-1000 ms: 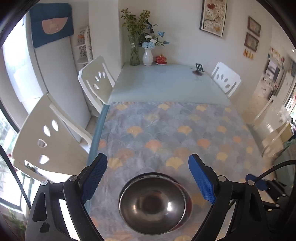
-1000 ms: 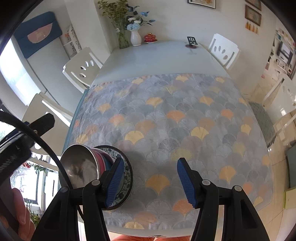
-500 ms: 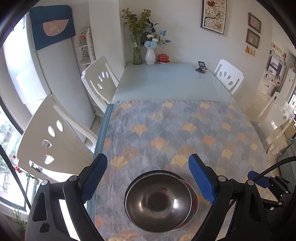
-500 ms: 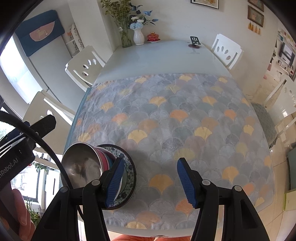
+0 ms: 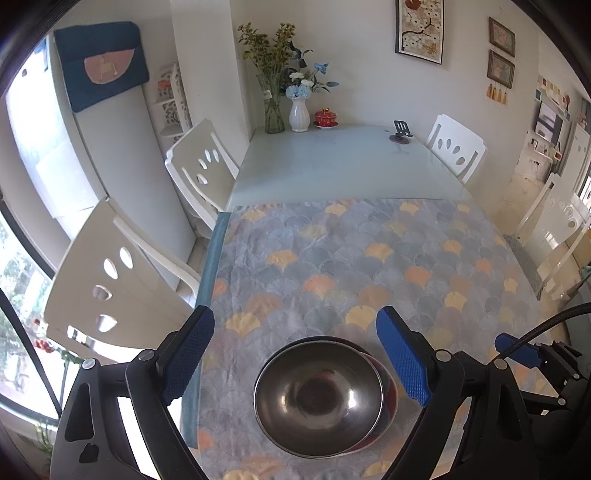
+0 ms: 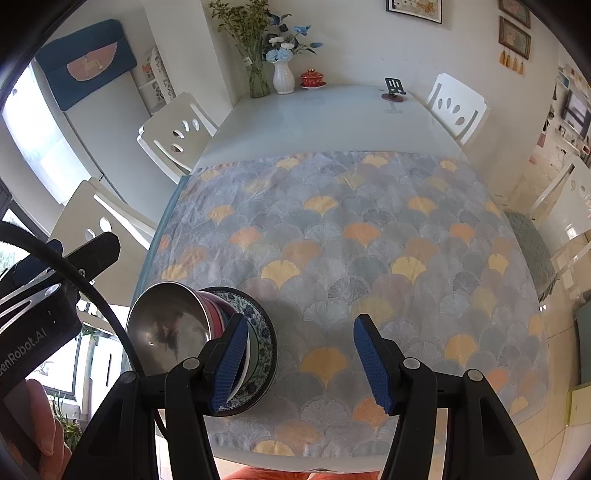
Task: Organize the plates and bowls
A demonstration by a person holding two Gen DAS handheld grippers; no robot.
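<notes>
Broadly, the desk [image 6: 332, 122] is covered near its front by a fan-patterned cloth [image 6: 351, 258]. At the cloth's front left corner a steel bowl [image 5: 317, 395] is stacked on a patterned plate [image 6: 264, 332]. The left tool [image 5: 295, 354] is held wide above the bowl, gripping nothing; the right tool [image 6: 295, 362] is spread empty just right of the stack.

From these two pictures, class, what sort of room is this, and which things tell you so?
Most likely a home dining room: a long table half covered by a fan-patterned cloth, white chairs around it, flower vases at the far end, framed pictures on the wall.
</notes>
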